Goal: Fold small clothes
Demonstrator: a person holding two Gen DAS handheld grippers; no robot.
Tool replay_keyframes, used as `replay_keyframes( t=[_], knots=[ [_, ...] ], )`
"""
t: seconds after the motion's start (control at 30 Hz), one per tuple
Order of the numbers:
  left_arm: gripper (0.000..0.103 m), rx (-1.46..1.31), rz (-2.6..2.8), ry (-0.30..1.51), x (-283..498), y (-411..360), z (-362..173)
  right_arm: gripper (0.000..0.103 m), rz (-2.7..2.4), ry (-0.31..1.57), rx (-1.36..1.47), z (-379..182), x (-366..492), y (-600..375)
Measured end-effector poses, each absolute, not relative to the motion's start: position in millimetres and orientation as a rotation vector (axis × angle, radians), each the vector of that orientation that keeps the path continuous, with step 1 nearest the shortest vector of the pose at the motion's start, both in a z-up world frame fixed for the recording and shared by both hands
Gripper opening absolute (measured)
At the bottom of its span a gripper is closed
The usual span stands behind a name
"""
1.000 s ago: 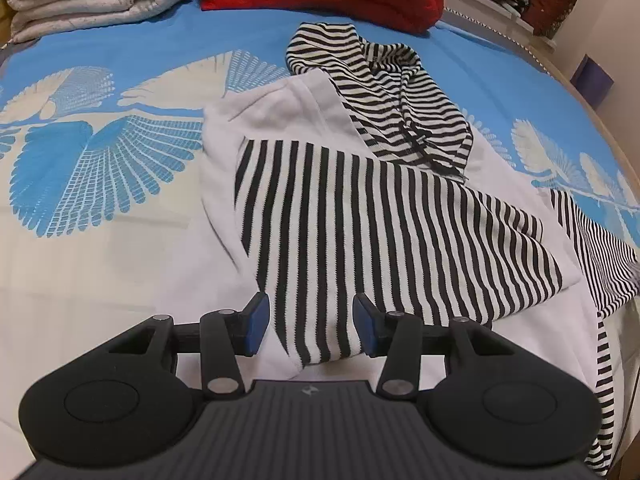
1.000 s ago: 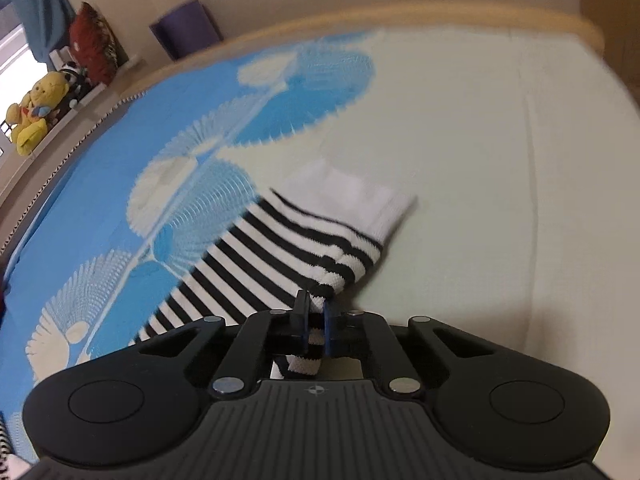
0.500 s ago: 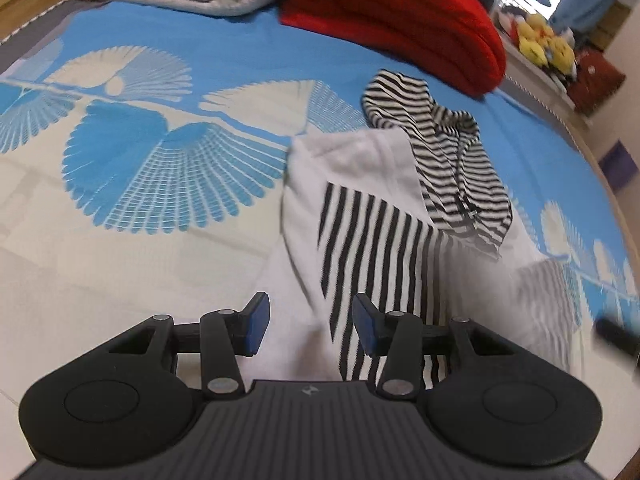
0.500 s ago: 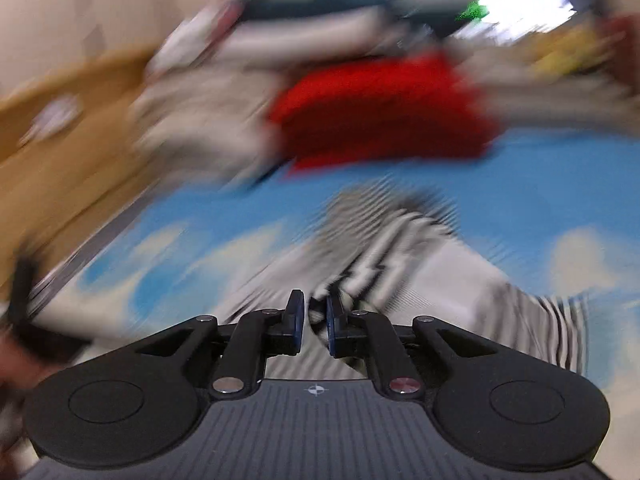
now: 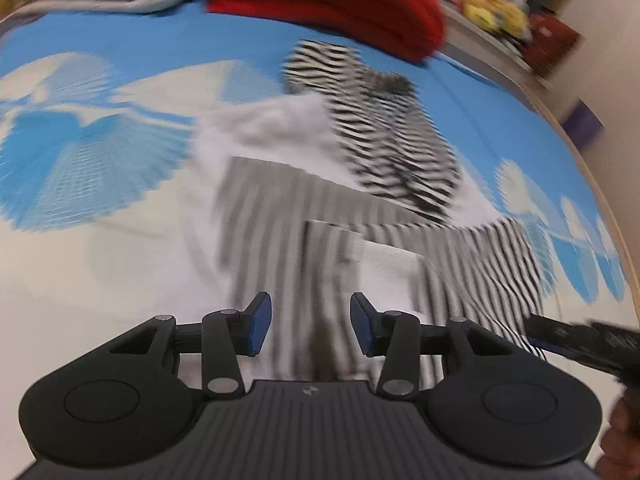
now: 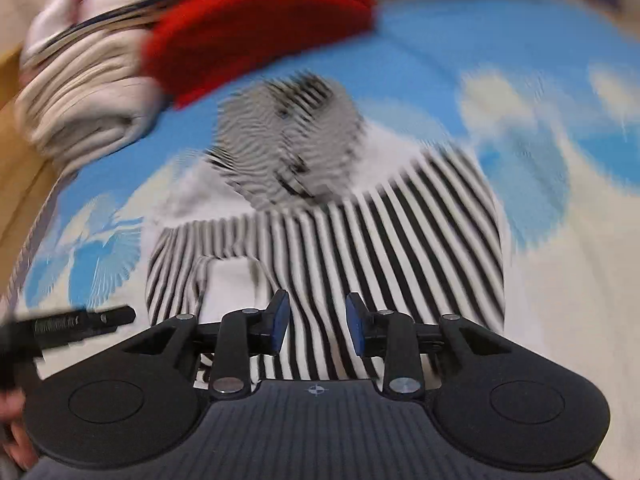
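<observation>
Left hand-held gripper (image 5: 311,328) spread, nothing pinched, hovering over striped hoodie (image 5: 360,216) just ahead on bed (image 5: 120,240). Right hand-held gripper (image 6: 316,326) just been opening, pads apart above same hoodie's stripes, sleeve cuff (image 6: 230,288) lying ahead-left. Red blanket (image 6: 256,20) far beyond.

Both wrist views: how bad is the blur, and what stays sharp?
Left wrist view: motion blur smears the striped hoodie and bedsheet; only the left gripper is crisp. Right wrist view: heavier swirling smear, worst on the hood; the right gripper is sharp.
</observation>
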State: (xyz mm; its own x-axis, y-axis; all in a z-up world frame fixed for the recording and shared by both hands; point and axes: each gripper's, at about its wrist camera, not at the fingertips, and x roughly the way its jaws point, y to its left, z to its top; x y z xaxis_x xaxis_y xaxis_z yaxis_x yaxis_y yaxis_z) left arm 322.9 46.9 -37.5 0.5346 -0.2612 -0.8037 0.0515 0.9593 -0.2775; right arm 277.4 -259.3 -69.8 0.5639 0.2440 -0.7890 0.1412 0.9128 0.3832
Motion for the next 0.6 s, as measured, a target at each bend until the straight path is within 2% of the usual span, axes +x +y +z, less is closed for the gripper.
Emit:
replay_keyframes(
  t=[0.13, 0.2, 0.23, 0.27, 0.4, 0.43, 0.53, 0.6],
  knots=[
    [0.052, -0.146, -0.276, 0.990, 323.5, 0.5, -48.7, 0.034, -0.026, 1.055, 0.445, -97.3, 289.2, -268.9],
    [0.063, -0.110, -0.292, 1.006, 324.3, -16.9, -57.1, 0.034, -0.054, 1.094, 0.469, -108.5, 289.2, -274.8],
    [0.073, -0.092, -0.292, 1.018, 323.9, -22.9, -61.8, 0.034, -0.069, 1.112, 0.501, -113.7, 288.4, -279.7],
    [0.077, -0.065, -0.291, 1.032, 324.2, -29.0, -67.7, 0.034, -0.078, 1.132, 0.540, -119.3, 287.6, -284.7],
    [0.077, 0.081, -0.265, 1.059, 321.7, -48.2, -89.7, 0.032, -0.094, 1.188, 0.658, -135.9, 287.6, -296.5],
    [0.075, 0.114, -0.261, 1.044, 319.6, -50.3, -92.2, 0.032, -0.094, 1.191, 0.664, -135.4, 288.0, -296.8],
    [0.026, 0.104, -0.168, 1.011, 320.0, -37.8, -84.6, 0.032, -0.095, 1.193, 0.664, -131.9, 288.0, -295.5],
    [0.025, -0.094, -0.030, 0.983, 320.2, -6.2, -65.1, 0.032, -0.105, 1.193, 0.670, -130.7, 287.9, -296.3]
  ],
)
